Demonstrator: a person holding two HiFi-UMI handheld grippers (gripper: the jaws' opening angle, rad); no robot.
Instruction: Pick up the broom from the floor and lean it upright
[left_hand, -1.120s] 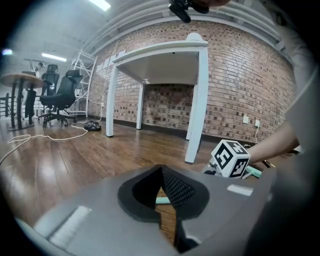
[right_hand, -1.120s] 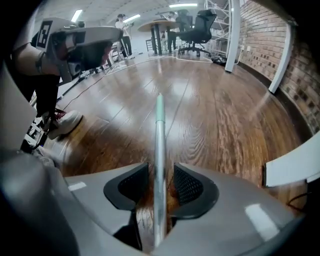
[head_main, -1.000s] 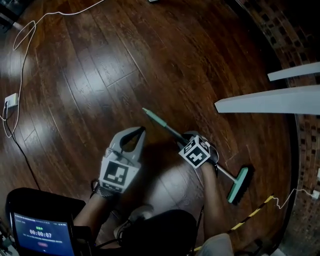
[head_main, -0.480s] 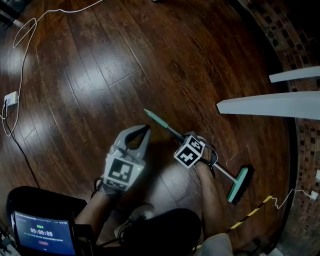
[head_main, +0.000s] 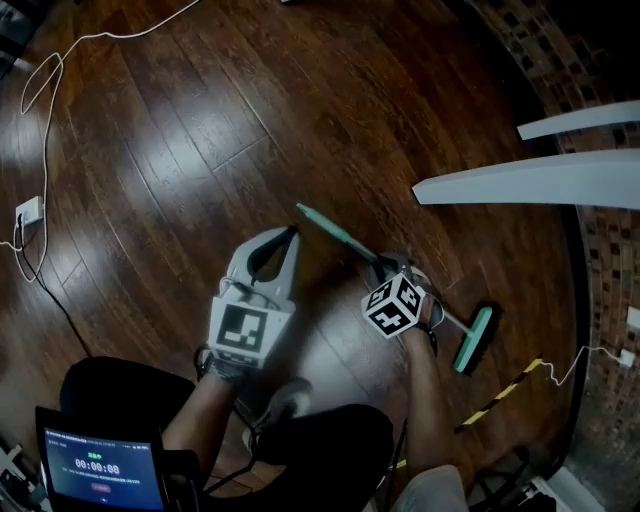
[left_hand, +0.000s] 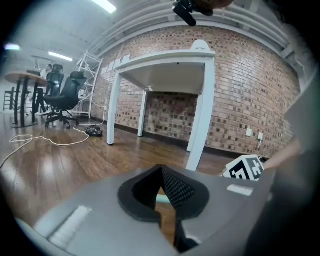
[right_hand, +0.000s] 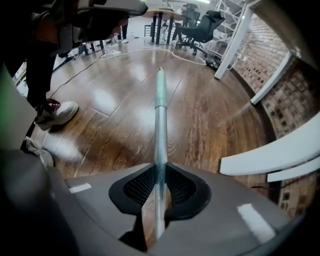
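The broom (head_main: 345, 243) has a teal grip, a silver pole and a teal head (head_main: 474, 340) that lies low by the floor at the right. My right gripper (head_main: 386, 268) points steeply down under its marker cube. Its jaws are closing, with the pole (right_hand: 159, 115) between the pads and touching them in the right gripper view (right_hand: 159, 166). The grip end slants up off the floor. My left gripper (head_main: 290, 232) hangs just left of the grip with its fingertips together and nothing in them. The left gripper view (left_hand: 161, 169) shows a sliver of teal behind the jaws.
White table beams (head_main: 520, 185) jut in from the right by a brick wall. A white cable (head_main: 40, 80) and plug (head_main: 27, 210) lie at the far left. Yellow-black tape (head_main: 500, 395) crosses the floor lower right. My shoe (head_main: 285, 400) is below the grippers. Office chairs (left_hand: 65, 97) stand beyond.
Both grippers have risen. The right jaws have closed round the broom's pole, and its teal grip end has lifted off the floor and swung slightly right.
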